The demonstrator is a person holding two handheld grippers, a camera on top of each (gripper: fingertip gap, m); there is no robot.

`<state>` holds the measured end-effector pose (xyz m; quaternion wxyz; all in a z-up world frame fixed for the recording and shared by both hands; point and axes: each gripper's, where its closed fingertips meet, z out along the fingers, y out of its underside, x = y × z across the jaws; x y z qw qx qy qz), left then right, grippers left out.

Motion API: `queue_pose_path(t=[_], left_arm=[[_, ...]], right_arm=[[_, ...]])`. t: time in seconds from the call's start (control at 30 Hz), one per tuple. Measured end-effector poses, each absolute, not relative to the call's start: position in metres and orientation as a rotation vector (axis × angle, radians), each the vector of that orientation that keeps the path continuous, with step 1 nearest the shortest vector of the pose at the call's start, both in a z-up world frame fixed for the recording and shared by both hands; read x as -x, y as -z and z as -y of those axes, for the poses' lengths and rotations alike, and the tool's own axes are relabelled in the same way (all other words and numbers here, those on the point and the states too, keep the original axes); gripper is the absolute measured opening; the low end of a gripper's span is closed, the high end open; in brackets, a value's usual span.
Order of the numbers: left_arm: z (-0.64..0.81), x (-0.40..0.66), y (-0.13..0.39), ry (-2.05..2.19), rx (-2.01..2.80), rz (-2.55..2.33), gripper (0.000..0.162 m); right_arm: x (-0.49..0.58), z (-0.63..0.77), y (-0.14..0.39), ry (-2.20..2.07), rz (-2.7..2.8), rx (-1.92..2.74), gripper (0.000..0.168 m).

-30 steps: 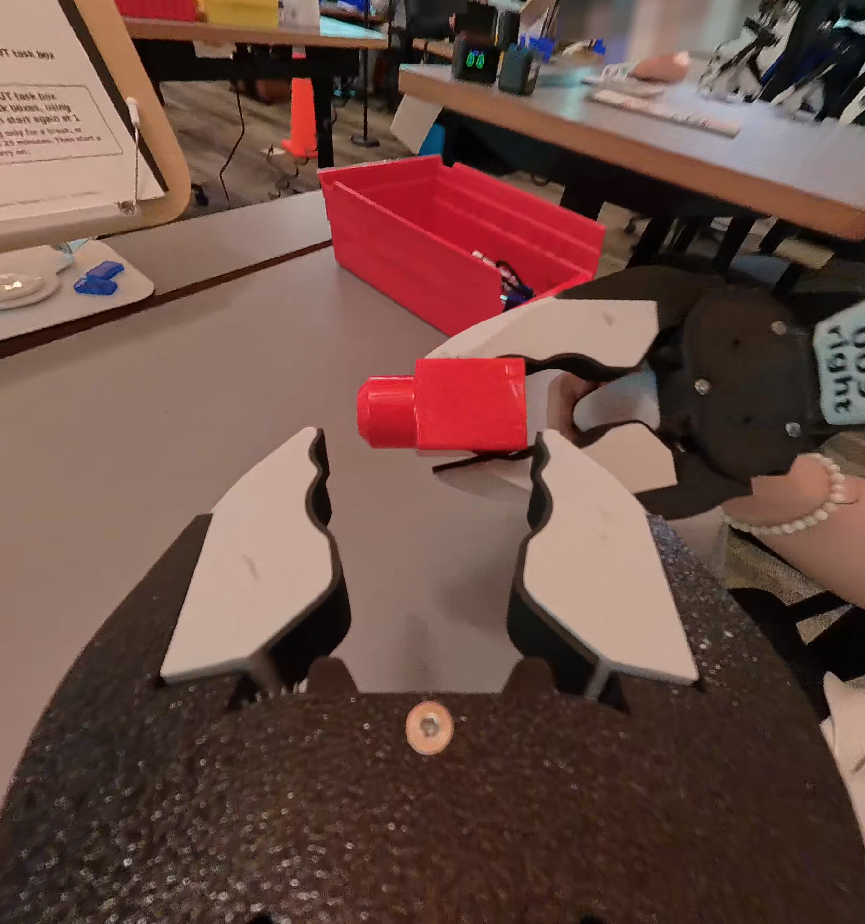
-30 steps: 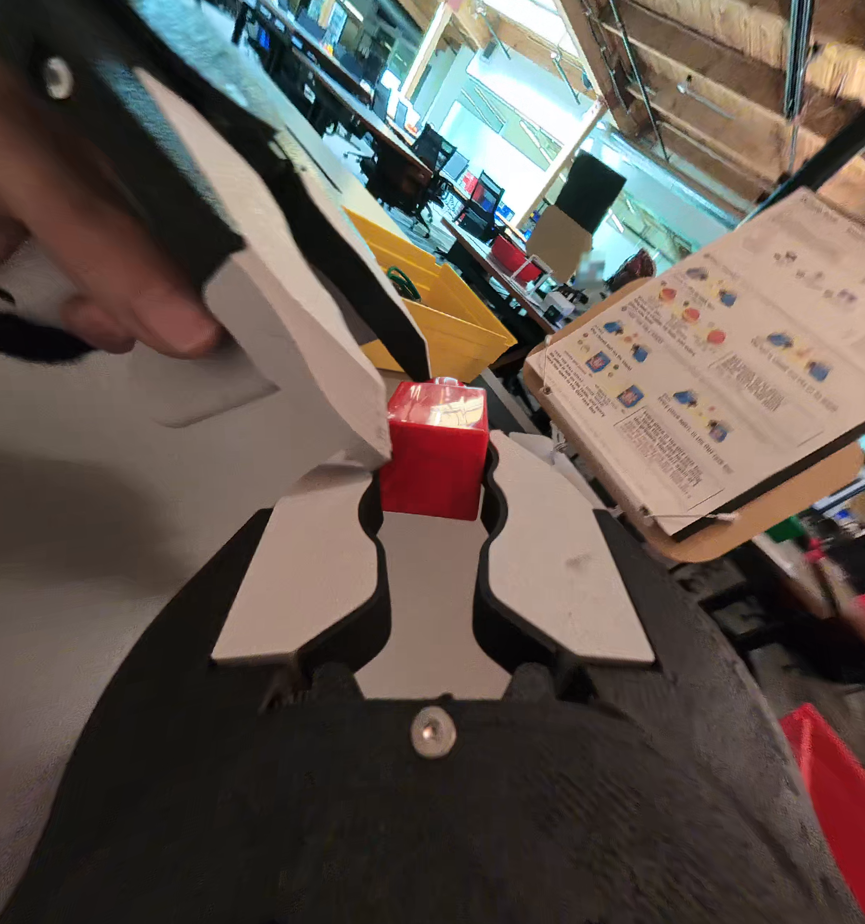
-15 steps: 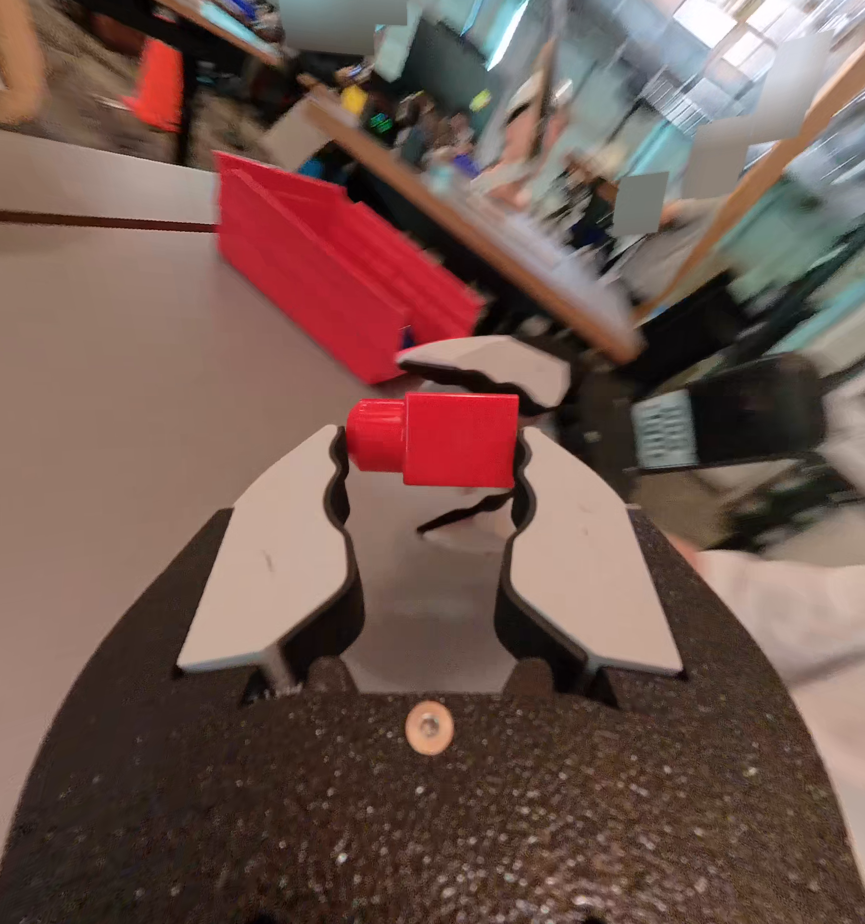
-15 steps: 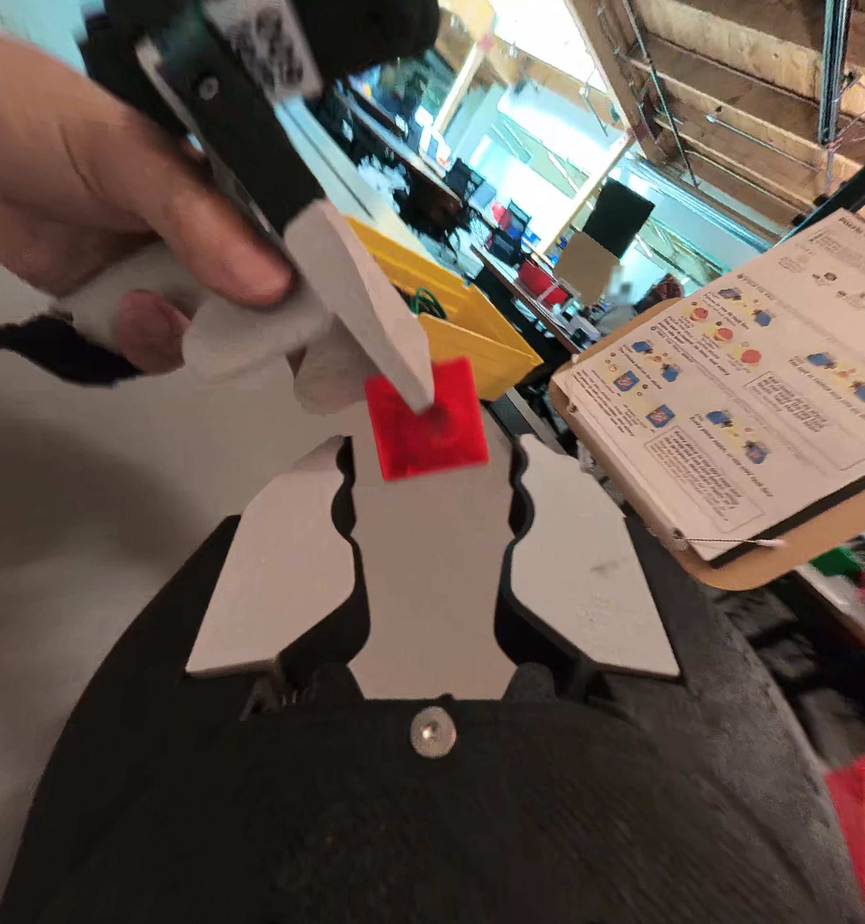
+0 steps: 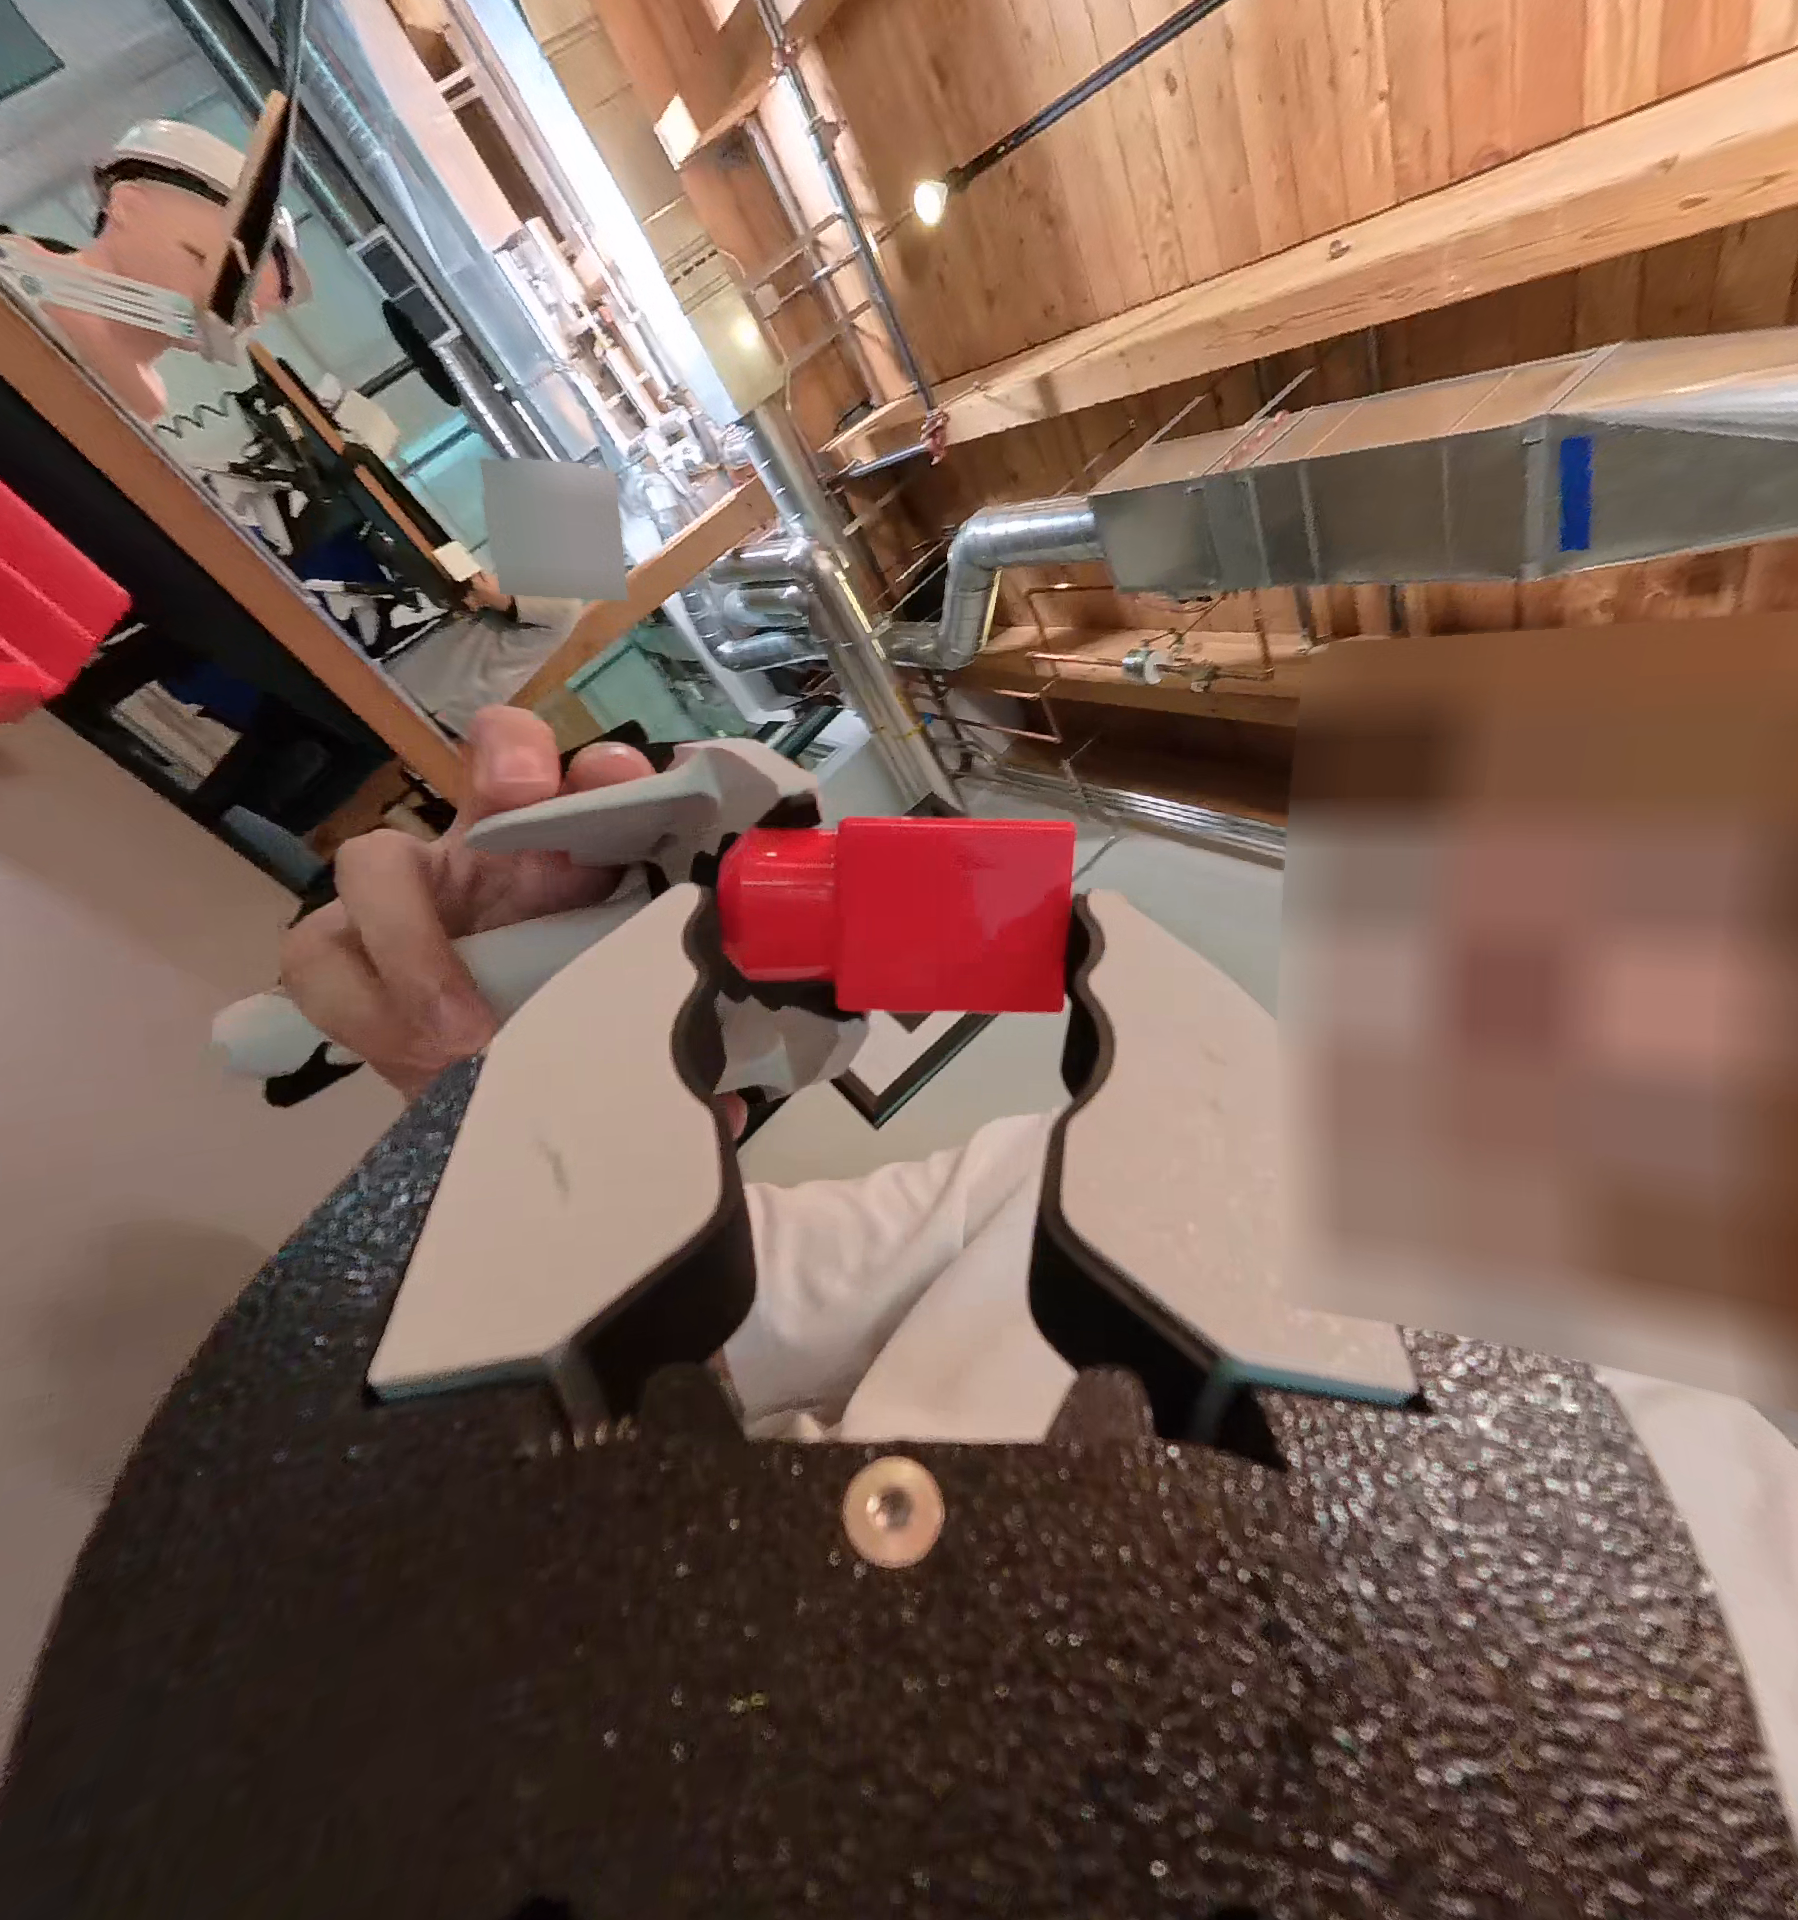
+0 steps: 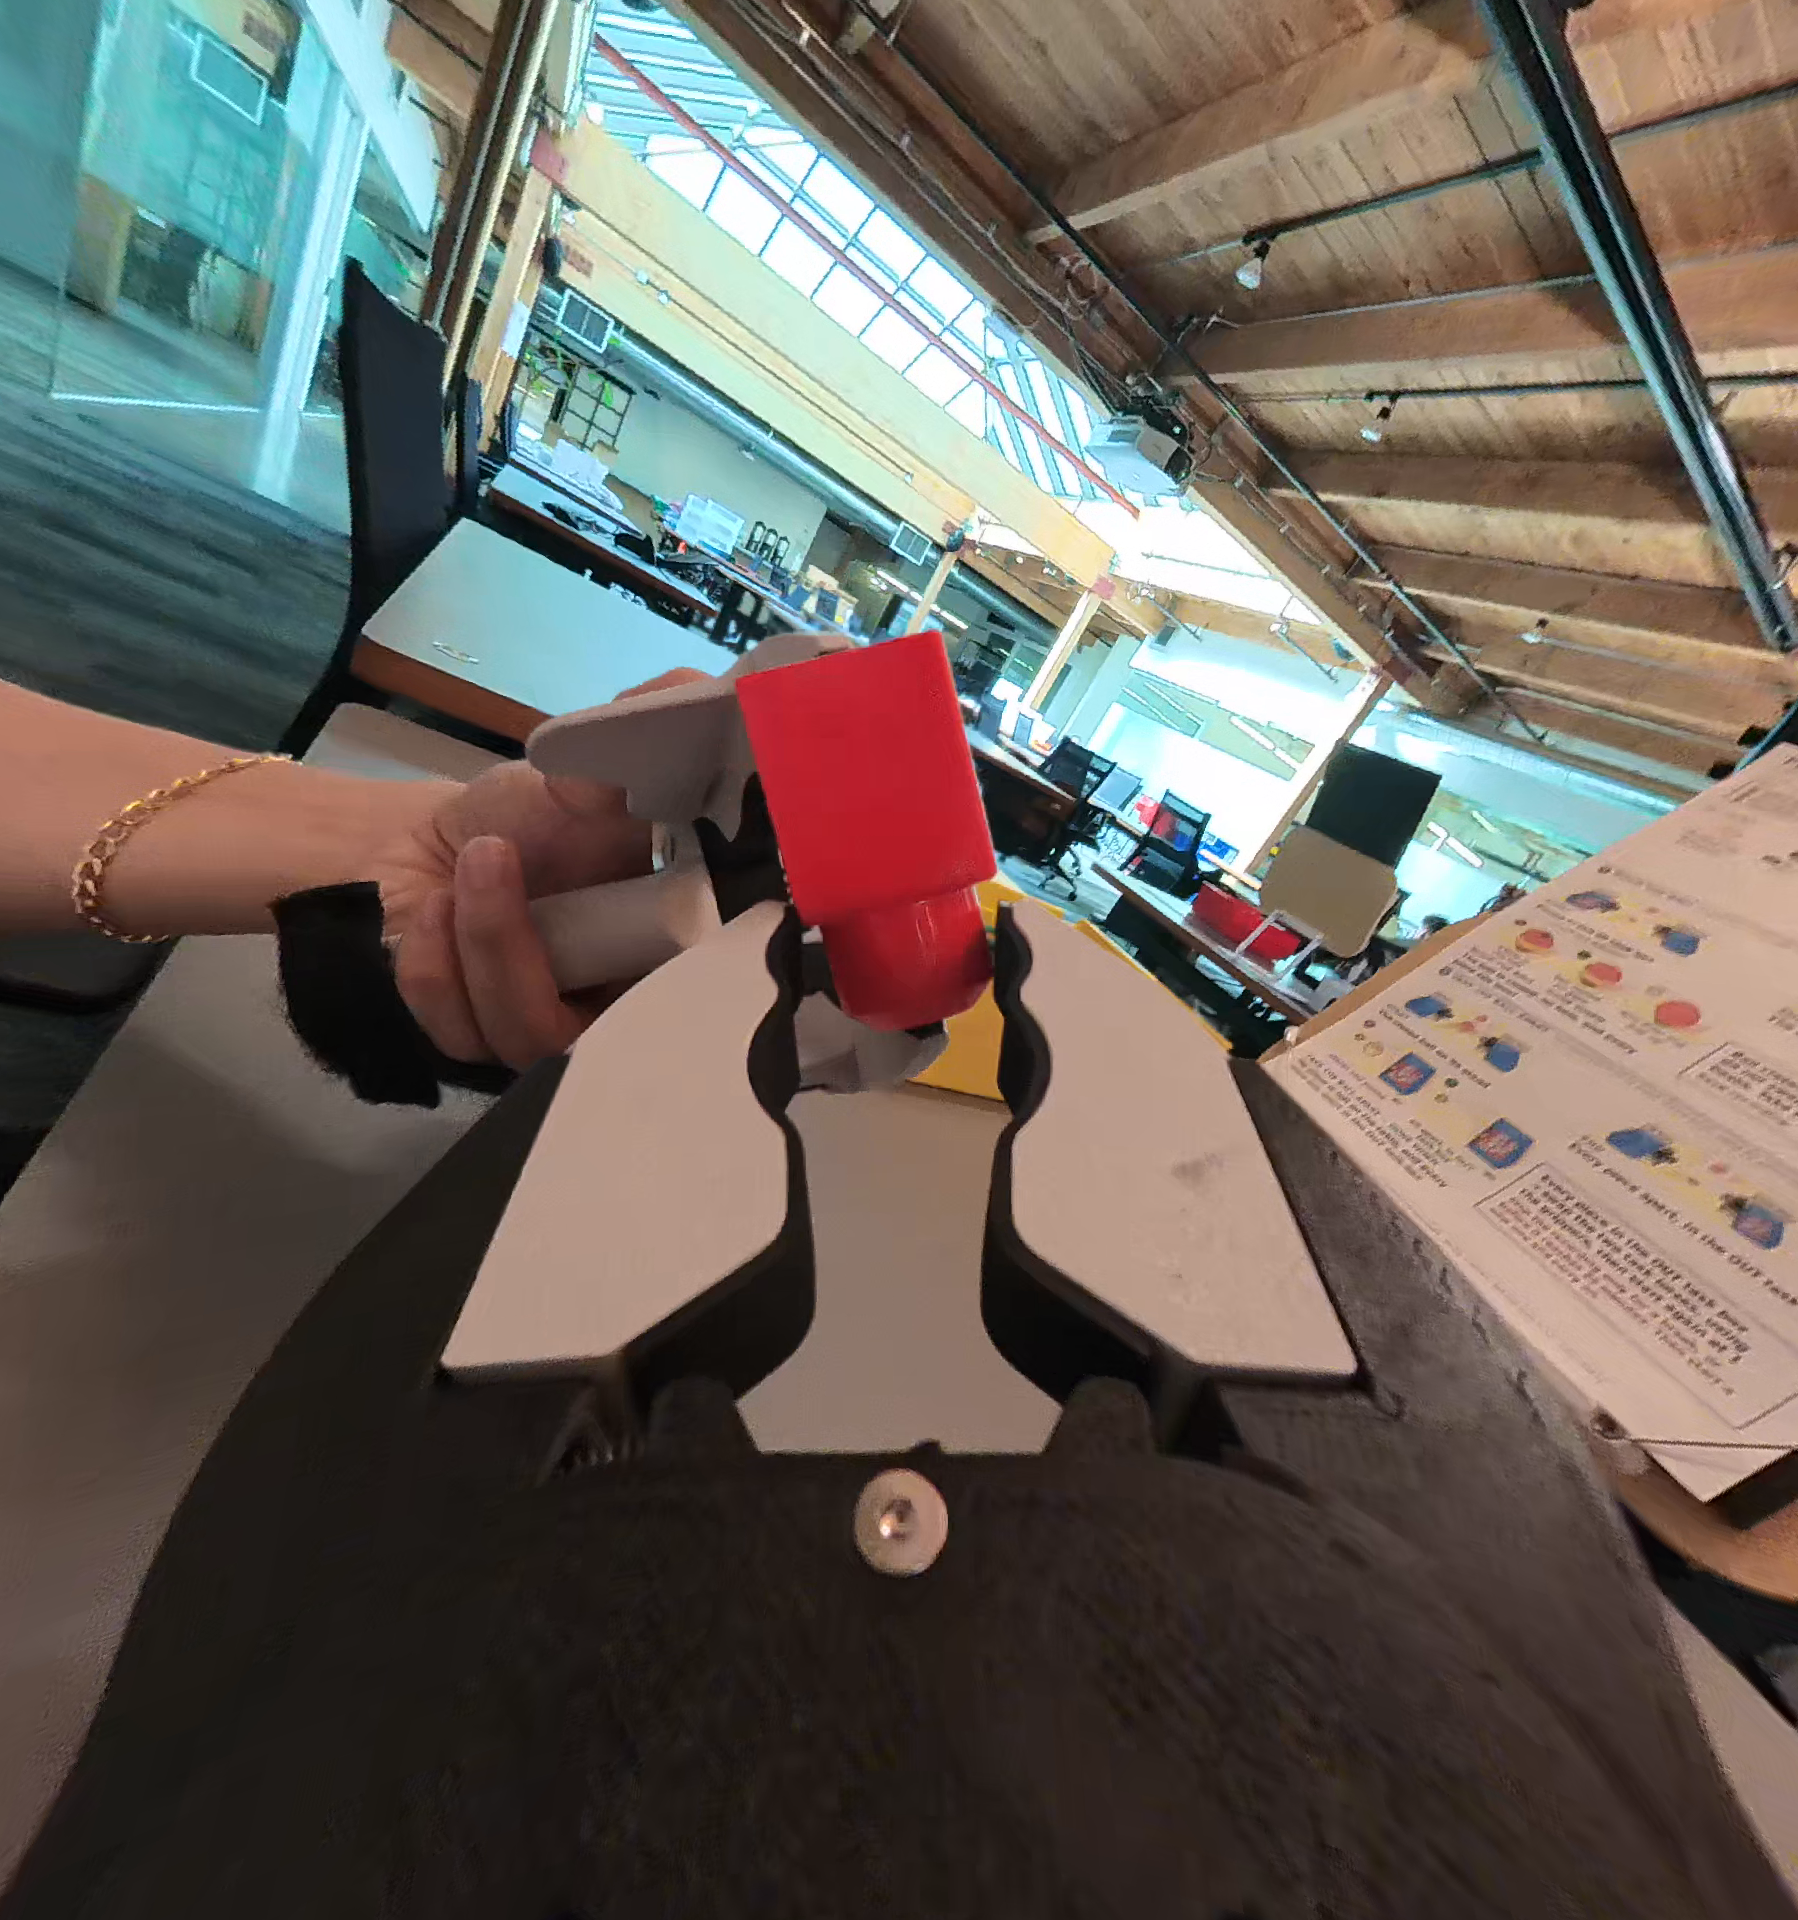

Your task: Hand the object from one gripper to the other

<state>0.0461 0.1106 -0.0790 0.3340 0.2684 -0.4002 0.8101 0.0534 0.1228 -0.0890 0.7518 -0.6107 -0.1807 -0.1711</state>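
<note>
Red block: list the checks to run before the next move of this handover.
1. Left gripper shut on the red block, gripping it end to end: ok.
2. Right gripper has a finger on each side of the block's round stub: ok.
3. Right gripper clamped firmly on the stub: cannot tell; a slight gap may show on one side.
4. Block held in the air, off the table: ok.
5. Left gripper safe to let go: probably not ok until item 3 is confirmed.
</note>
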Motion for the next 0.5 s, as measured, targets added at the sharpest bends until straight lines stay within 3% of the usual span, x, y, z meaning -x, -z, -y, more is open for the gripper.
queue_pose_path(t=[0.33, 0.5], left_arm=[[-0.123, -0.065, 0.091, -2.192, -0.848, 1.084, 0.061], [-0.154, -0.097, 0.119, -2.351, -1.343, 1.698, 0.072]], right_arm=[[-0.067, -0.123, 0.091, 0.427, 0.357, 1.483, 0.033], [-0.105, -0.114, 0.101, 0.809, 0.332, 1.696, 0.033]])
